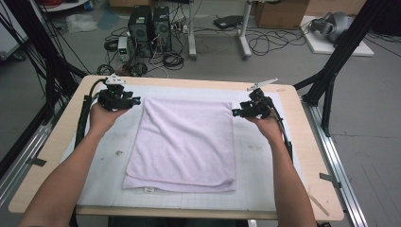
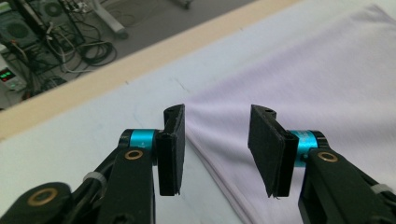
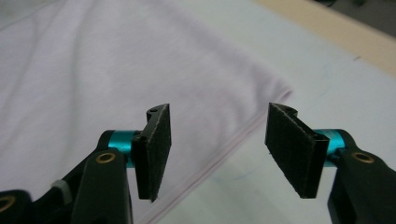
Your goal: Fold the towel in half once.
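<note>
While the folded lavender towel [image 1: 184,144] lay flat in the middle of the desk [image 1: 56,156], on the white mat [image 1: 265,156], its long axis ran from the person's near edge away toward the far edge, and both tools sat level with its far end. The left tool [image 1: 134,100] hung just off the far left corner, and the right tool [image 1: 238,112] just off the far right corner, so each hand had its own corner and neither was clearly nearer than the other.

In the left gripper view the left tool's 2 black pads [image 2: 170,149] stood spread, with nothing between them; the towel's edge ran on the mat below the gap, and the cloth spread away on the right. The right gripper view showed the same picture mirrored: its pads [image 3: 156,149] stood apart and empty above the towel's pink-stitched hem, with the cloth lying to the left.

To my eye the fold already looked laid down, with 2 layers stacked at the near edge. Any next pinch would depend on each tool dropping inward and down onto its own far corner, since both sat raised off the cloth.
</note>
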Demonstrator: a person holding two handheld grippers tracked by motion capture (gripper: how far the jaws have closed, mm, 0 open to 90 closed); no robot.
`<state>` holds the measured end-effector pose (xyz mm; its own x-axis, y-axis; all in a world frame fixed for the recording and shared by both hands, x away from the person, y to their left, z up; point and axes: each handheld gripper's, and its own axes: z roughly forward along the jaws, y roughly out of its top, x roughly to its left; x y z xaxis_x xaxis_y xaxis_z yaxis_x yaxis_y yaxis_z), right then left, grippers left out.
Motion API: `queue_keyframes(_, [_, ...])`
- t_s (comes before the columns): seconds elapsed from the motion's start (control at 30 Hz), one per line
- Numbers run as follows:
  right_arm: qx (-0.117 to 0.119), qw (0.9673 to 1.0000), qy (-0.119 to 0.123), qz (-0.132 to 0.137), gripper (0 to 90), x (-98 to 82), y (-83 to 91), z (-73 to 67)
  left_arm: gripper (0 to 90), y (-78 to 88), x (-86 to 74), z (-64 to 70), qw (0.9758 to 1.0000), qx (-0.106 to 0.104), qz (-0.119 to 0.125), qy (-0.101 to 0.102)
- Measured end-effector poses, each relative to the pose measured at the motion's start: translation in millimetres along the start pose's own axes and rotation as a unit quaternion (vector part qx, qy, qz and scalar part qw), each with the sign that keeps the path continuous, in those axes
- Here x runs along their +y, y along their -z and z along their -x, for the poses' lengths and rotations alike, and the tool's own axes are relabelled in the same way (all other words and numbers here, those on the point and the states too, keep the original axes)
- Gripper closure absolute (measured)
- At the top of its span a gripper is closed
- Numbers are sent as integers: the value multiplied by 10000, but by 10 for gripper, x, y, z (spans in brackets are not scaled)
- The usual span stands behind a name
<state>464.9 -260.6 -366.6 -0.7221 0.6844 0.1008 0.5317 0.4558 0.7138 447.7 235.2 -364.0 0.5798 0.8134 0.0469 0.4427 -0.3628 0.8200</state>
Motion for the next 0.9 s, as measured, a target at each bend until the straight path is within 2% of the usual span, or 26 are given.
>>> queue_keyframes(0.07, [-60, 9995, 258, 193, 443, -83, 56, -149, 562, 49, -121, 58, 9999, -114, 16, -17])
queue_keyframes(0.13, [123, 9991, 296, 271, 443, -146, 88, -241, 559, 119, -232, 133, 9997, -231, 4, -106])
queue_keyframes(0.2, [142, 9985, 434, 318, 457, -230, 144, -377, 556, 205, -355, 224, 9992, -352, 75, -159])
queue_keyframes(0.23, [238, 9978, 463, 401, 463, -283, 173, -439, 557, 253, -411, 277, 9989, -400, 42, -244])
queue_keyframes(0.37, [328, 9961, 672, 468, 493, -523, 276, -707, 556, 469, -681, 485, 9974, -562, 143, -429])
queue_keyframes(0.47, [360, 9952, 827, 385, 514, -728, 295, -892, 557, 574, -884, 627, 9960, -677, 22, -580])
queue_keyframes(0.5, [379, 9952, 857, 283, 515, -787, 296, -939, 557, 606, -948, 668, 9955, -726, -9, -616])
queue_keyframes(0.53, [431, 9947, 882, 302, 533, -855, 301, -986, 564, 637, -1008, 709, 9950, -795, 20, -599])
queue_keyframes(0.63, [538, 9943, 889, 241, 548, -1031, 303, -1096, 604, 733, -1156, 826, 9924, -1060, -2, -626])
queue_keyframes(0.73, [704, 9929, 937, 200, 581, -1190, 291, -1202, 623, 808, -1224, 928, 9895, -1227, -36, -762])
queue_keyframes(0.83, [872, 9914, 954, 180, 597, -1328, 274, -1288, 626, 886, -1277, 999, 9853, -1481, -102, -843])
queue_keyframes(0.9, [919, 9912, 936, 146, 603, -1407, 260, -1327, 631, 902, -1329, 1039, 9840, -1527, -207, -892])
